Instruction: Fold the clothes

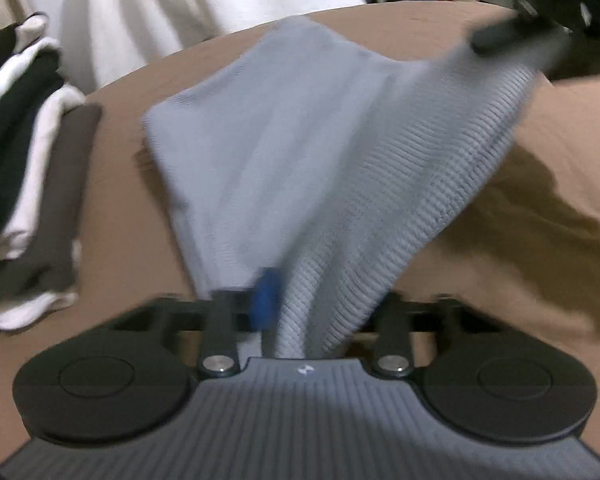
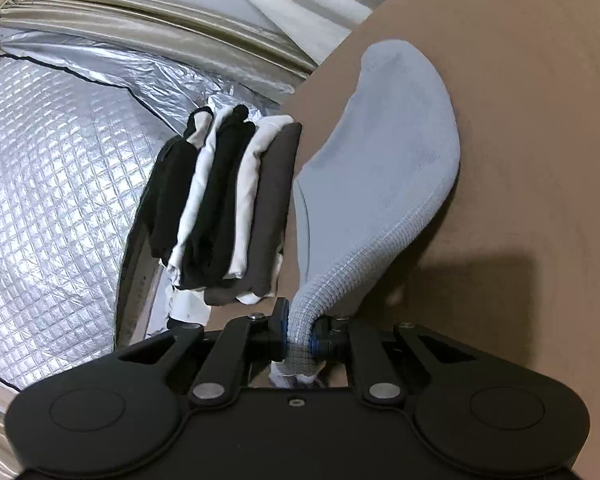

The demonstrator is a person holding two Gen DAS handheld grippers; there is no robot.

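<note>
Left claw (image 1: pixel 284 312) clamps grey garment (image 1: pixel 300 140) — blurred.

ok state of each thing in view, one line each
grey garment: lifted off the brown surface, stretched between both grippers
left gripper: shut on a ribbed edge of the garment
right gripper: shut on a bunched ribbed end of the garment
stack of clothes: folded, black, white and dark grey layers, beside the garment, untouched

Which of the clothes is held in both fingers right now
The light grey ribbed garment, pinched by the right gripper and the left gripper. The black, white and brown folded pieces sit stacked beside it, untouched.
</note>
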